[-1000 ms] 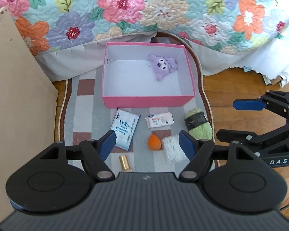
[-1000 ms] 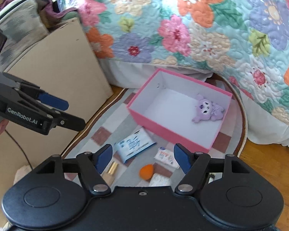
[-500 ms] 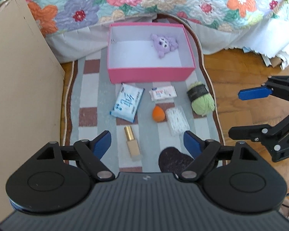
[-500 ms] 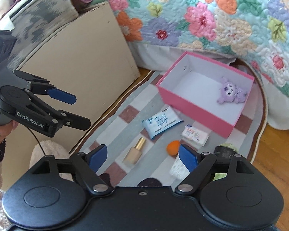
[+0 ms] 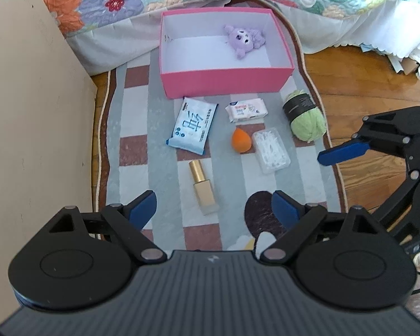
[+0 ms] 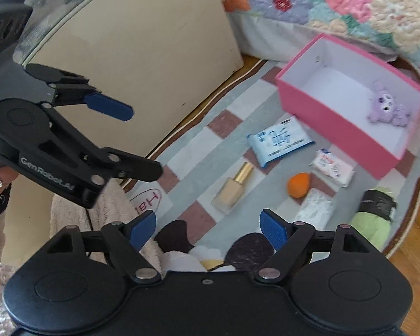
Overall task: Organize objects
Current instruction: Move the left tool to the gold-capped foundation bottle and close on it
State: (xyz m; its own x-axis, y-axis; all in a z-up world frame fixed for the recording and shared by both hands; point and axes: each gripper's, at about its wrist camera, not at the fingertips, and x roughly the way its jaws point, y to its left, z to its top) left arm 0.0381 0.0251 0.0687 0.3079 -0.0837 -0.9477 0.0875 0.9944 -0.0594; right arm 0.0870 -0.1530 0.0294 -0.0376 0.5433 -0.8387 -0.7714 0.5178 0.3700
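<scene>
A pink box (image 5: pixel 226 84) stands open on the rug with a purple plush toy (image 5: pixel 245 39) inside it. In front of it lie a blue wipes pack (image 5: pixel 193 126), a small tissue pack (image 5: pixel 246 110), an orange sponge (image 5: pixel 240 140), a clear box of cotton swabs (image 5: pixel 270 147), a green yarn ball (image 5: pixel 305 117) and a gold-capped bottle (image 5: pixel 203 187). My left gripper (image 5: pixel 212 205) hangs above the bottle's near end, its jaws opening with nothing gripped. My right gripper (image 6: pixel 208 224) is open and empty, over the rug's near edge.
A checked rug (image 5: pixel 134 128) lies on the wooden floor (image 5: pixel 364 78). A flowered quilt (image 5: pixel 120 0) hangs behind the box. A tall beige board (image 5: pixel 33 117) stands to the left. A dark-eared plush slipper (image 5: pixel 260 215) sits at the rug's near edge.
Both grippers have drawn back and tilted further down, so the bottle and near rug edge came into view. Both sets of jaws have spread wider.
</scene>
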